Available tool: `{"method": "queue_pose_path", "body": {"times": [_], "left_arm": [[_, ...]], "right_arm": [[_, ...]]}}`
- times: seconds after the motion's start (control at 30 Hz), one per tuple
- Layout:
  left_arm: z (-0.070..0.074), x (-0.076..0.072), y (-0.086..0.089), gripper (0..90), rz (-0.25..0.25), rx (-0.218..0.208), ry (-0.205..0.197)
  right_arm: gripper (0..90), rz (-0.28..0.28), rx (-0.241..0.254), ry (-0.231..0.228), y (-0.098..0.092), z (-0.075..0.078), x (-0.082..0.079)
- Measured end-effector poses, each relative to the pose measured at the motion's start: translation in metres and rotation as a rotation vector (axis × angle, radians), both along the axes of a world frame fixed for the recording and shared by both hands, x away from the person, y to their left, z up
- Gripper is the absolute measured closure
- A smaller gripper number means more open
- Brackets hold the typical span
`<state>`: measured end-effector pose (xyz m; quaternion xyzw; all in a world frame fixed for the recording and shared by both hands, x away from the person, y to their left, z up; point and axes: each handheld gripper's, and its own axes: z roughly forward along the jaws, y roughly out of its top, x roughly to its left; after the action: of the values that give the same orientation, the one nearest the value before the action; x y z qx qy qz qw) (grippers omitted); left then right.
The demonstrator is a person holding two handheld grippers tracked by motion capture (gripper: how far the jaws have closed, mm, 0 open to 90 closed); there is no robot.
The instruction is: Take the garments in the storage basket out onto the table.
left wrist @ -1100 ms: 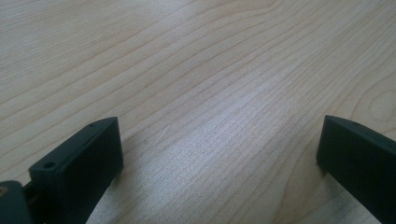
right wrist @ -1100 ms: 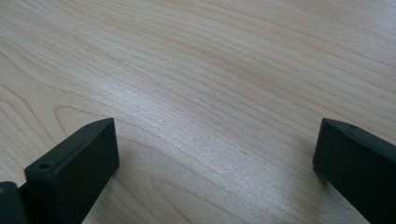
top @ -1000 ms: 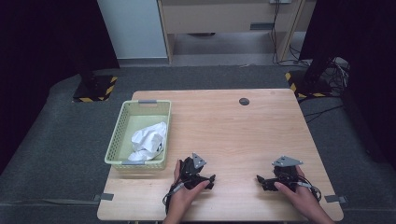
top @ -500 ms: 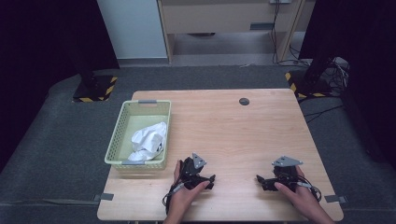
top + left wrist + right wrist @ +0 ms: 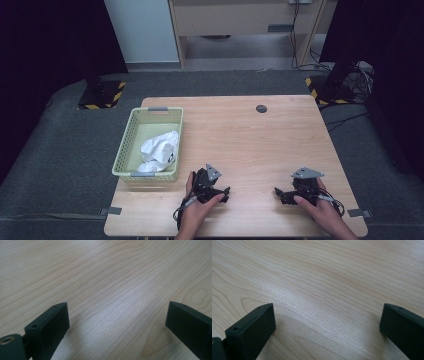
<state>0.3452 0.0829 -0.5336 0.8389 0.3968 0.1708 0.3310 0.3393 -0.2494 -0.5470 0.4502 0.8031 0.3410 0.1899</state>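
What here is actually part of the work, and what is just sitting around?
Part of the work:
- left gripper, jaws wide open over bare wood
- right gripper, open too
- white cloth, crumpled in the basket
- green basket, nearest the left gripper

Just lying about:
- dark round disc at the table's far edge
- cables on the floor

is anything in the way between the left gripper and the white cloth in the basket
Yes: the basket's near wall stands between the left gripper and the white cloth, which lies inside the basket. The gripper rests low on the table with jaws open, so it would likely have to rise over that rim.
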Motion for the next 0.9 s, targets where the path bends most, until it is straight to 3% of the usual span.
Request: {"method": "queue_pose_path", "body": {"times": [0.63,0.9], "left_arm": [[0.013,-0.006,-0.006,7.2,-0.054,0.038,0.020],[0.025,0.005,-0.014,7.0,-0.072,0.074,0.015]], "right_arm": [[0.7,-0.001,-0.001,0.001,0.000,0.000,0.000],[0.6,0.004,0.001,0.004,0.001,0.000,0.001]]}}
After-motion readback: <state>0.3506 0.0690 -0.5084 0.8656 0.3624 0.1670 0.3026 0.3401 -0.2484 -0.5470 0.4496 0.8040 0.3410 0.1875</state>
